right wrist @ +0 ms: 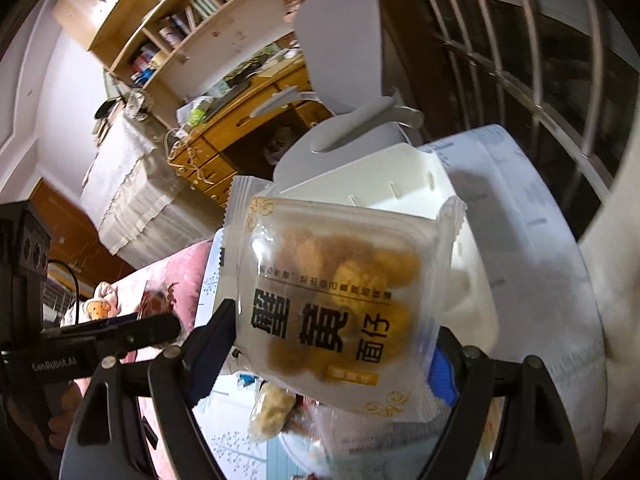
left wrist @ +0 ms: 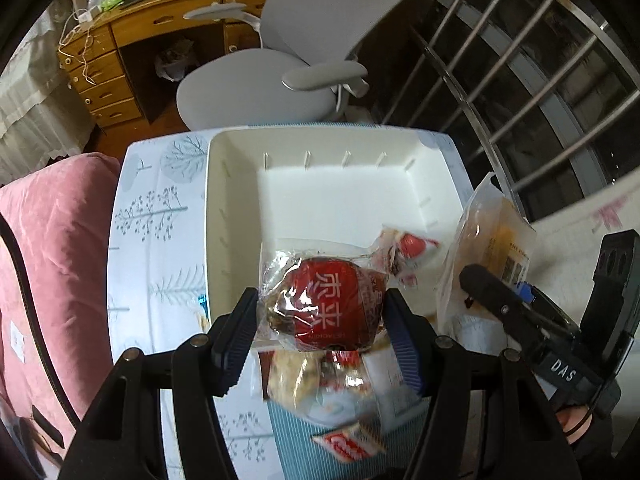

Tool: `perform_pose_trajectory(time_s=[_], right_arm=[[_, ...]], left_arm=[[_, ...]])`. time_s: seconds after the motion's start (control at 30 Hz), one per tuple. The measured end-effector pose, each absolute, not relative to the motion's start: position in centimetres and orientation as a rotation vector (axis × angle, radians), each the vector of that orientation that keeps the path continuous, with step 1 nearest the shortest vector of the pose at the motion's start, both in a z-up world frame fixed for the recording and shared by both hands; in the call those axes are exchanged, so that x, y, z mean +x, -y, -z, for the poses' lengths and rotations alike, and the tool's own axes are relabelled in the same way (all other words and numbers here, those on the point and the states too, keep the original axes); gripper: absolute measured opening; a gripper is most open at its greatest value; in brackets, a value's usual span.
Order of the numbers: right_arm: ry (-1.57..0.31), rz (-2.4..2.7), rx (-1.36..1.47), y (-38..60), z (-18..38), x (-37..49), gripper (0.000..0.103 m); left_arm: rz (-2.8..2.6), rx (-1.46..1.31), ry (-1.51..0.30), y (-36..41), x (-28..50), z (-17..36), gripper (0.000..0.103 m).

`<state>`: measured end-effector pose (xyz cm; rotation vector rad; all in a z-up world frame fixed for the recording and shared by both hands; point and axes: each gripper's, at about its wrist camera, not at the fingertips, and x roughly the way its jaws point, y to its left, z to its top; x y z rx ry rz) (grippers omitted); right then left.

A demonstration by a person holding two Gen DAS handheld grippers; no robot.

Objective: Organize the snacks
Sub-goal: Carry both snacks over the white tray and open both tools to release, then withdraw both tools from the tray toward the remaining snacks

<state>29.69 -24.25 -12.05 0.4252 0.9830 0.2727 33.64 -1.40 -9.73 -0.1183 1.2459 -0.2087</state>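
Note:
My left gripper (left wrist: 322, 314) is shut on a red round snack in clear wrap (left wrist: 326, 304), held over the near edge of the white bin (left wrist: 236, 216). A small red and white packet (left wrist: 404, 254) lies inside the bin near its front right. My right gripper (right wrist: 336, 340) is shut on a frosted packet of golden pastry with black lettering (right wrist: 340, 292), held above the table in front of the bin (right wrist: 404, 168). In the left wrist view that frosted packet (left wrist: 488, 240) and the right gripper (left wrist: 520, 304) hang just right of the bin.
Several loose snack packets (left wrist: 320, 384) lie on the tree-print tablecloth (left wrist: 160, 208) under my grippers. A pink cushion (left wrist: 52, 264) is at the left, a grey office chair (left wrist: 288, 64) and wooden desk (left wrist: 132, 40) behind the table, and metal window bars (left wrist: 520, 72) to the right.

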Motion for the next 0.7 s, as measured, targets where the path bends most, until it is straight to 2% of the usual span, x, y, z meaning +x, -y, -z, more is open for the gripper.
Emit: perform_pose_trajectory(time_s=[0.1, 0.23, 0.7], right_arm=[[-0.976, -0.307, 0.407, 23.8, 12.7, 30.5, 0.086], [-1.011, -0.294, 0.411, 23.6, 13.9, 31.3, 0.088], [-1.040, -0.269, 0.418, 24.5, 13.7, 29.6, 0.089]], left_arm=[[0.185, -0.130, -1.243, 1.2, 34.5, 10.2, 0.063], [0.123, -0.148, -1.285, 0.6, 35.1, 11.2, 0.086], [0.148, -0.184, -1.310, -0.4, 33.5, 11.0, 0.087]])
